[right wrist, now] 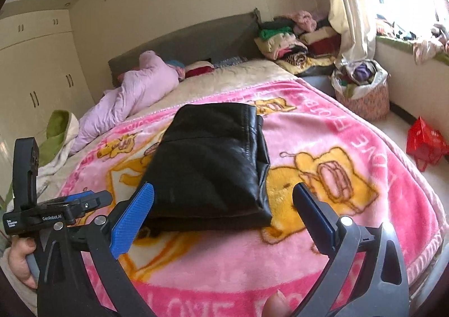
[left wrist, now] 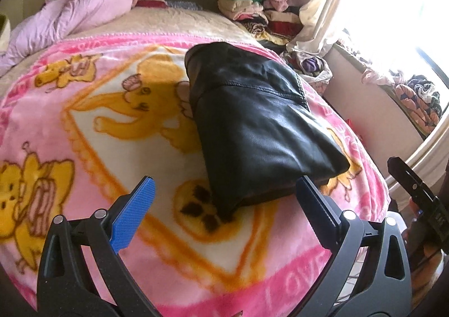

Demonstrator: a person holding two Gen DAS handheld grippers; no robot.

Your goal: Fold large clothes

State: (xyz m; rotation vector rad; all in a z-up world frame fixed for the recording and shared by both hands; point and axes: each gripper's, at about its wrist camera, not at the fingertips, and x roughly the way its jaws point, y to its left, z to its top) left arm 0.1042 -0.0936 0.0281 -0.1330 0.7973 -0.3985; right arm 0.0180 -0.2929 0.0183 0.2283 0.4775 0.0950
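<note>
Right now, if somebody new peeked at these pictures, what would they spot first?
First, the folded black leather garment lying in the middle of the bright pink fleece blanket with yellow cartoon bears on the bed. Next, the two open blue-padded grippers, left and right, hovering just in front of it, holding nothing. Behind, a rumpled lilac quilt lies near the headboard.

The pink blanket (right wrist: 322, 131) lies bare on every side of the folded black garment (right wrist: 210, 165), so a gripper could pass left, right or in front of it. Beyond it the pink quilt (right wrist: 134, 92) heaps along the bed's left. Stacked clothes (right wrist: 283, 41) crowd the far right corner, and a basket (right wrist: 362, 92) stands beside the bed.
</note>
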